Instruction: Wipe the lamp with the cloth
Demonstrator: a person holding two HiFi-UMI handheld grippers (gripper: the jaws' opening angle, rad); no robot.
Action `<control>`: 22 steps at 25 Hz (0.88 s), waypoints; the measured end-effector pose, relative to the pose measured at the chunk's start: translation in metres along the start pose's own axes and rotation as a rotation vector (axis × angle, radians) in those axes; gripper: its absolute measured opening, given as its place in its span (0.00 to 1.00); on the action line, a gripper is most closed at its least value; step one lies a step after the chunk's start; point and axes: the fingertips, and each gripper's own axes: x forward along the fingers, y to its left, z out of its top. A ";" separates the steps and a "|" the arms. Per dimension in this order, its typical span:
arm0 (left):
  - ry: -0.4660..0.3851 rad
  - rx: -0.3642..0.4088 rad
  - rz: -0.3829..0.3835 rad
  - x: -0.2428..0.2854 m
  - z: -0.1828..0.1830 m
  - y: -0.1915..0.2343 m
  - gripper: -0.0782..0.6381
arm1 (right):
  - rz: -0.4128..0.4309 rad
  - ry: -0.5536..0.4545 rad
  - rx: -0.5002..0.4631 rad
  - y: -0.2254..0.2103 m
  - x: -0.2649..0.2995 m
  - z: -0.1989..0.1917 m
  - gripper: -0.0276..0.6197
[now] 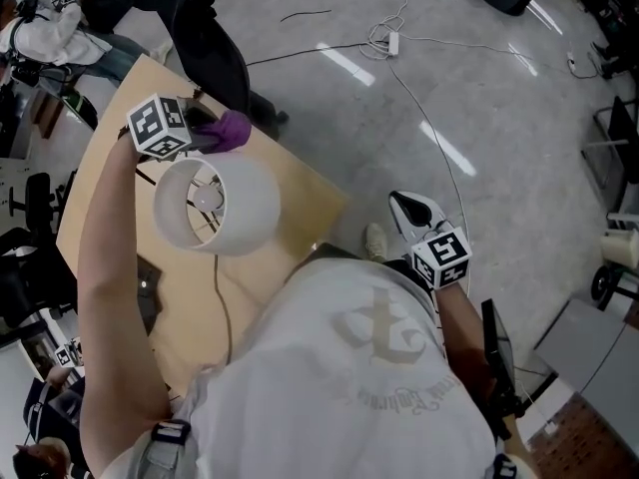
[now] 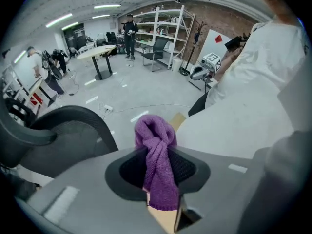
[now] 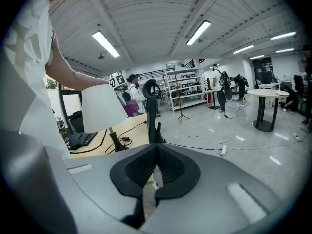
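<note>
The lamp's white shade (image 1: 215,203) stands on the wooden table (image 1: 310,203), and its bulb (image 1: 207,198) shows inside from above. Just beyond the shade's far rim, my left gripper (image 1: 215,133) points steeply down, shut on a bunched purple cloth (image 1: 234,129). The left gripper view shows the cloth (image 2: 157,160) pinched between the pads, with the shade's white wall (image 2: 234,126) close on the right. Off the table's right side, my right gripper (image 1: 404,206) hangs over the floor, shut and empty. The right gripper view shows shade (image 3: 100,106), lamp stem (image 3: 116,141) and cloth (image 3: 130,107) at a distance.
A black office chair (image 1: 215,48) stands behind the table. Cables and a power strip (image 1: 392,41) lie on the grey floor. A black device (image 1: 148,302) and the lamp's cord (image 1: 222,307) lie on the table's near part. People, a round table (image 2: 100,52) and shelves (image 2: 161,28) are far off.
</note>
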 end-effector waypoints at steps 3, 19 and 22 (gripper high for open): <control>-0.041 0.032 0.123 -0.050 0.021 0.005 0.27 | 0.014 -0.001 0.002 -0.004 -0.006 0.001 0.06; 0.457 0.195 0.163 -0.100 0.103 -0.077 0.27 | 0.224 -0.081 0.012 -0.017 0.018 0.020 0.06; 0.566 0.135 0.086 -0.072 0.091 -0.073 0.27 | 0.247 -0.083 0.020 -0.025 0.016 0.017 0.06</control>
